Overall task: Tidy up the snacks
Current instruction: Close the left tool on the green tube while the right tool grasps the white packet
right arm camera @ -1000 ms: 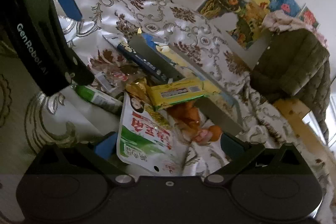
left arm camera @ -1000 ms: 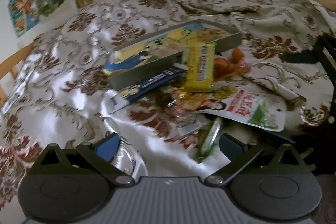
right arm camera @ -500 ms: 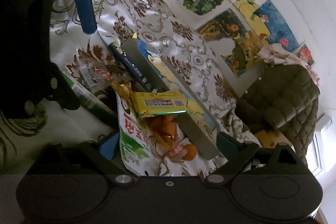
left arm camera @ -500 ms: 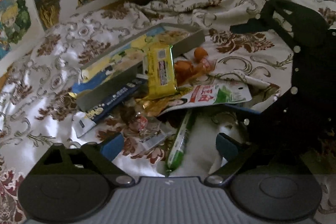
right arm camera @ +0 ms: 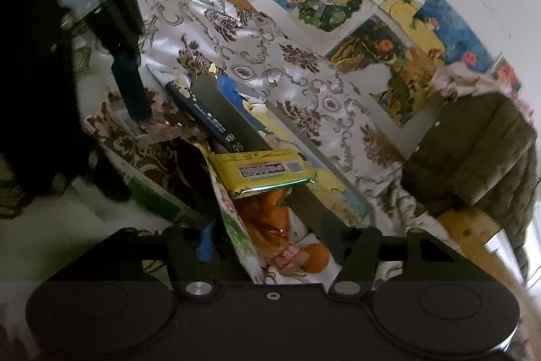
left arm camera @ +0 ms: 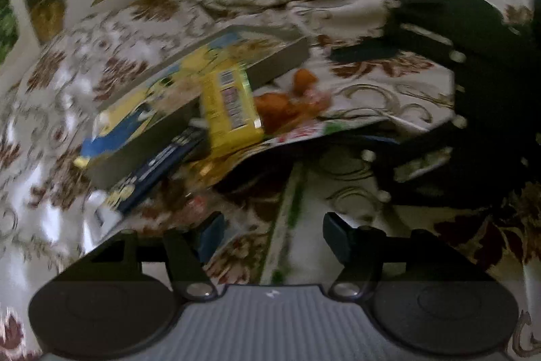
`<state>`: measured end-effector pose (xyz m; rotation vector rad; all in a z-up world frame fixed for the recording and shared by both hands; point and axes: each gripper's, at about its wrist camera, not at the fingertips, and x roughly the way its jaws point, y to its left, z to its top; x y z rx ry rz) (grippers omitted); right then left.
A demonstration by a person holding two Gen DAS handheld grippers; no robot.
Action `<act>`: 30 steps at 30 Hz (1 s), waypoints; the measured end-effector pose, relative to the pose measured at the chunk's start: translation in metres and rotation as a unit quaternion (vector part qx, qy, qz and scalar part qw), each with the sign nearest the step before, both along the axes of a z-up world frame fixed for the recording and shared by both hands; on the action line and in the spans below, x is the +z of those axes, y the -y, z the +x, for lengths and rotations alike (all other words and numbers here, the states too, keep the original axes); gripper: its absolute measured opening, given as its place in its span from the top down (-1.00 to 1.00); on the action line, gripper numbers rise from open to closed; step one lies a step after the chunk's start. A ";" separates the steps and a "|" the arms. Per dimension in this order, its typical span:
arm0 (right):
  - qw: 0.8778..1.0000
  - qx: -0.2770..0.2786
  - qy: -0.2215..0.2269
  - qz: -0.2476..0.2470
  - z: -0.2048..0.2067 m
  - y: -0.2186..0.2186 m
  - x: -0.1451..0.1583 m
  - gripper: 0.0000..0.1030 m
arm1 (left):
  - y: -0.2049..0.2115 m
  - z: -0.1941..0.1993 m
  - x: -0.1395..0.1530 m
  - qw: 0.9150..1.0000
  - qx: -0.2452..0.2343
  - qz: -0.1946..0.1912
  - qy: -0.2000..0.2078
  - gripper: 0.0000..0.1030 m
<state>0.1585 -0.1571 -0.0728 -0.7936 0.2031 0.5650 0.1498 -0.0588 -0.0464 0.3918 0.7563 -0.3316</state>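
Both the left gripper [left arm camera: 272, 234] and right gripper [right arm camera: 274, 242] hover, fingers spread, over the flat yellow snack packet [right arm camera: 262, 171] on the floral bedspread [right arm camera: 243, 56].

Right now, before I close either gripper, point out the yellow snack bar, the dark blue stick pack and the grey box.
yellow snack bar [right arm camera: 263, 171], right wrist view, label face.
dark blue stick pack [right arm camera: 203, 112], right wrist view, mid-length.
grey box [left arm camera: 270, 70], left wrist view, front side wall.

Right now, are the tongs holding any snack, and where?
Nothing is gripped. The left tongs stand open around the green stick packet; the right tongs stand open around the white-green pouch.
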 end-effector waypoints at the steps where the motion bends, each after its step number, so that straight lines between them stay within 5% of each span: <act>1: 1.000 0.001 -0.006 0.006 0.003 0.001 0.001 -0.11 | 0.004 0.002 -0.001 1.000 -0.009 0.007 -0.002 -0.28; 8: 0.997 0.015 -0.057 0.052 0.026 0.008 0.005 0.24 | 0.007 0.032 -0.012 0.998 -0.002 0.019 -0.053 0.14; 14: 0.995 0.045 -0.078 0.046 0.040 0.005 0.000 0.30 | -0.001 0.051 -0.014 0.995 0.003 -0.001 -0.101 0.28; 20: 0.995 0.066 -0.069 0.024 0.050 0.000 -0.009 0.27 | 0.007 0.060 -0.018 0.993 -0.004 0.027 -0.117 0.28; 24: 0.994 0.079 -0.075 0.013 0.046 -0.001 -0.010 0.70 | 0.011 0.066 -0.018 0.991 -0.007 0.037 -0.125 0.32; 30: 0.994 0.083 -0.068 0.006 0.041 0.001 -0.010 0.73 | 0.017 0.067 -0.016 0.991 -0.002 0.046 -0.128 0.53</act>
